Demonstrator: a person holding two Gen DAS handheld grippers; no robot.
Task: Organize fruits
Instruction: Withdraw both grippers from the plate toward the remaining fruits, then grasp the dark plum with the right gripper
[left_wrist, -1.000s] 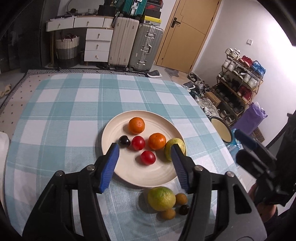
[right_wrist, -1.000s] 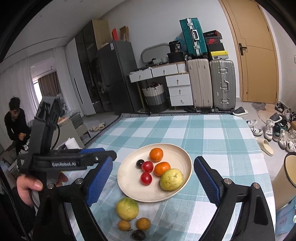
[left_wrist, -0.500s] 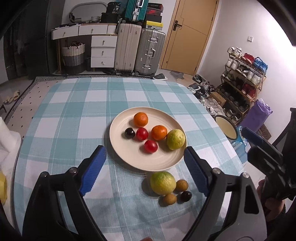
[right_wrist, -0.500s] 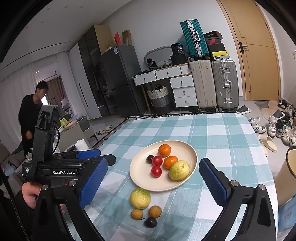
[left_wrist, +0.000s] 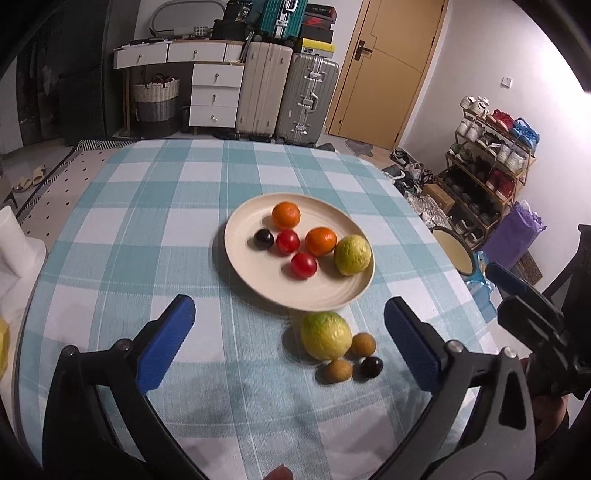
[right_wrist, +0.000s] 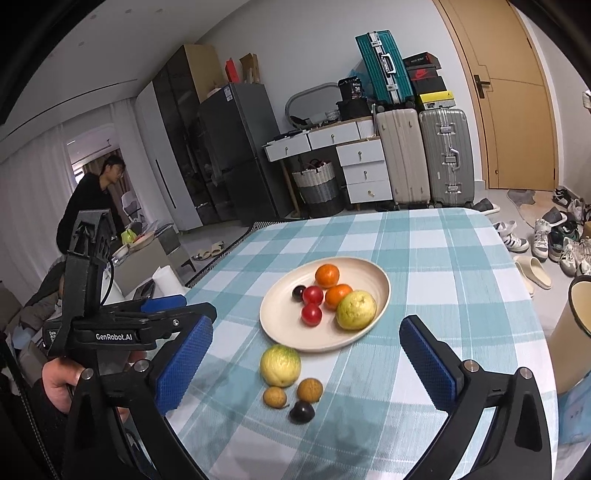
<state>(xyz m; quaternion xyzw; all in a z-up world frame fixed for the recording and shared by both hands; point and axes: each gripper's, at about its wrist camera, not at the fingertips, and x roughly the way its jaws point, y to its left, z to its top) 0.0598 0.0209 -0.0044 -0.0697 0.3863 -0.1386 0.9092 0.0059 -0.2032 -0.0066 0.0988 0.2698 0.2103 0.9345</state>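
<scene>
A cream plate (left_wrist: 258, 280) (right_wrist: 280, 332) holds two oranges (left_wrist: 286, 215), two red tomatoes (left_wrist: 304, 265), a dark plum (left_wrist: 263, 239) and a yellow-green guava (left_wrist: 352, 255) (right_wrist: 356, 309). In front of the plate on the checked cloth lie a second guava (left_wrist: 325, 335) (right_wrist: 280, 365), two small brown fruits (left_wrist: 338, 370) (right_wrist: 309, 390) and a dark plum (left_wrist: 371, 367) (right_wrist: 301, 411). My left gripper (left_wrist: 290, 347) is open and empty, above the loose fruit. My right gripper (right_wrist: 304, 369) is open and empty, with the loose fruit between its fingers.
The table has a teal and white checked cloth (left_wrist: 147, 221). A shoe rack (left_wrist: 491, 155) stands at the right, suitcases (left_wrist: 288, 96) and drawers behind the table. A person (right_wrist: 92, 199) stands at the far left in the right wrist view. A round bin (right_wrist: 576, 332) stands beside the table.
My left gripper has opened wide and pulled back from the plate, leaving the guava on it. My right gripper has drawn back a little, and the person in the background has moved.
</scene>
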